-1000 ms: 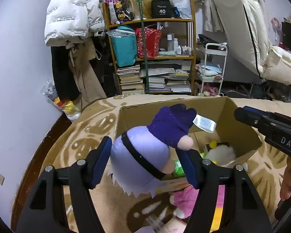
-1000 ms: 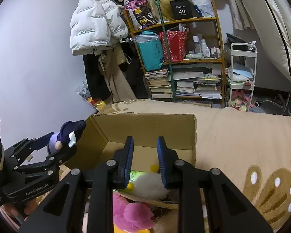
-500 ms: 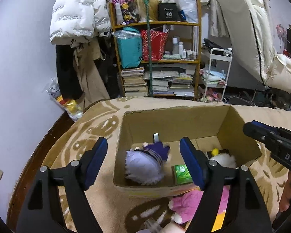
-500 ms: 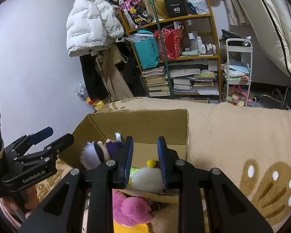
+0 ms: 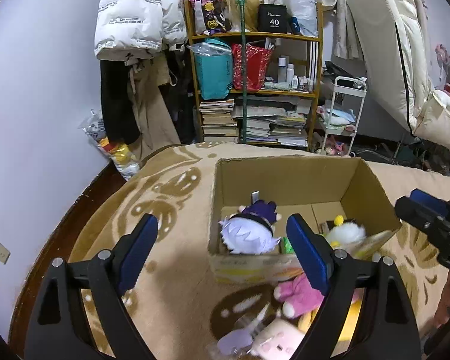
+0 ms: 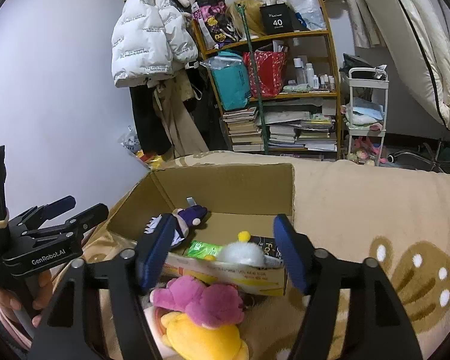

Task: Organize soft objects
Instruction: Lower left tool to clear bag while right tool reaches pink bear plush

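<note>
An open cardboard box (image 5: 285, 177) stands on the beige blanket. A purple and lilac plush doll (image 5: 249, 231) lies inside it at the left, also in the right wrist view (image 6: 189, 219). A white fluffy plush (image 6: 241, 253) with a yellow pompom lies inside too. A pink plush (image 6: 201, 298) and a yellow plush (image 6: 201, 339) lie in front of the box. My left gripper (image 5: 222, 252) is open and empty, just short of the box. My right gripper (image 6: 222, 252) is open and empty above the pink plush.
The beige patterned blanket (image 6: 375, 210) covers the bed. A cluttered wooden shelf (image 5: 255, 90) with books and bags, hanging coats (image 5: 129, 30) and a white cart (image 5: 342, 114) stand behind. A pink flat item (image 5: 276, 342) lies at the near edge.
My left gripper let go of the purple doll, which dropped into the box, and then drew back. My right gripper went from shut to open.
</note>
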`<act>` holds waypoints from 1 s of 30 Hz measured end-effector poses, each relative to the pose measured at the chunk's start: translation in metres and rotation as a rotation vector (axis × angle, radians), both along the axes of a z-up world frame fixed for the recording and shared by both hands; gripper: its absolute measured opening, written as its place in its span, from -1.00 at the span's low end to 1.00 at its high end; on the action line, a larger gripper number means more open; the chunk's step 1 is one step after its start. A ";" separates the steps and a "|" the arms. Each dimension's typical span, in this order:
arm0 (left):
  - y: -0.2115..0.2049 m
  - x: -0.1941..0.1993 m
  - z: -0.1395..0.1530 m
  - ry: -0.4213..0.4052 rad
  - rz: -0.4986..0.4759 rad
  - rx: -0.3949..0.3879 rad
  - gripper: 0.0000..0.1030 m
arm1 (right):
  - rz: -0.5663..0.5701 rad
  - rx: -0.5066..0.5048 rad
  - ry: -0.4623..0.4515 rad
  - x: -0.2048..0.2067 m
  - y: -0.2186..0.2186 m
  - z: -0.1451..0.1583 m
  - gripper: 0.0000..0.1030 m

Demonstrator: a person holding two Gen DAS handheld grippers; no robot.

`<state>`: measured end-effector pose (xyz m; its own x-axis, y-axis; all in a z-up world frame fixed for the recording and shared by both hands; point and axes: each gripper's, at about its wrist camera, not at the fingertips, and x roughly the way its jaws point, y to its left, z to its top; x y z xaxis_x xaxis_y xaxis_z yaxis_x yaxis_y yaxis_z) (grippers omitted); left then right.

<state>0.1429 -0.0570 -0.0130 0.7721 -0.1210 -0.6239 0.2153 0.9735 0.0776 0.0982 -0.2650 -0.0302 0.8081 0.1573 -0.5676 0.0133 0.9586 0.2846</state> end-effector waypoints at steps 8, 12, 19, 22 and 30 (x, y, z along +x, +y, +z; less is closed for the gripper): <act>0.012 -0.023 -0.001 0.044 0.027 0.038 0.91 | -0.023 0.001 0.001 -0.024 0.004 0.008 0.87; 0.016 -0.034 -0.005 0.091 0.018 0.046 0.91 | -0.020 -0.013 0.018 -0.033 0.010 0.007 0.90; 0.023 -0.045 -0.022 0.164 0.015 0.052 0.91 | -0.018 0.000 0.073 -0.052 0.020 -0.009 0.91; 0.025 -0.048 -0.026 0.181 0.023 0.058 0.91 | -0.017 0.001 0.091 -0.053 0.023 -0.014 0.91; 0.027 -0.043 -0.041 0.265 0.036 0.065 0.91 | -0.011 -0.004 0.116 -0.049 0.026 -0.023 0.91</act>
<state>0.0995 -0.0304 -0.0544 0.5841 -0.0498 -0.8102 0.2019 0.9757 0.0855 0.0489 -0.2390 -0.0532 0.7389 0.1460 -0.6578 0.0567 0.9593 0.2767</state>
